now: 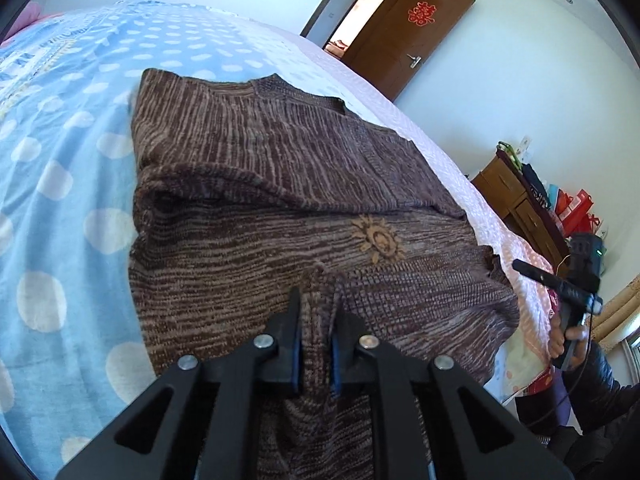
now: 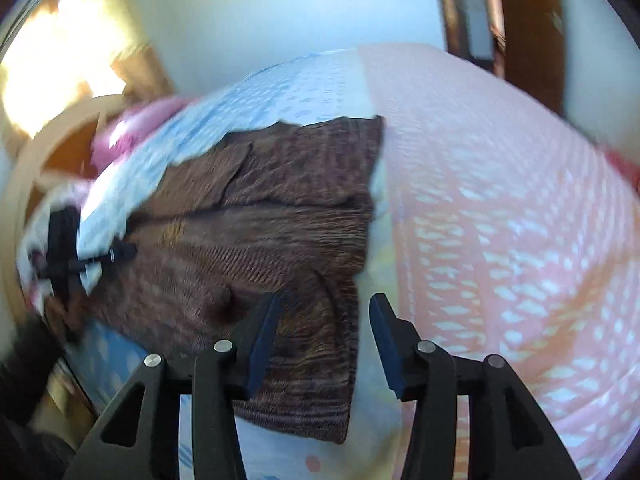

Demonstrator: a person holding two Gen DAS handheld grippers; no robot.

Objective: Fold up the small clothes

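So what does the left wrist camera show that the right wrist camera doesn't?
Only the left wrist view: the left claw pinching a ridge of the brown sweater, its sun emblem, and the wooden door. Only the right wrist view: the right claw open above the sweater's edge. Both show the sweater on the dotted bedspread.

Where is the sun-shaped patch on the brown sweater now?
In the left wrist view the sun-shaped patch sits on the brown sweater, just below its folded-over edge, ahead and right of the left hand-held gripper pinching the knit.
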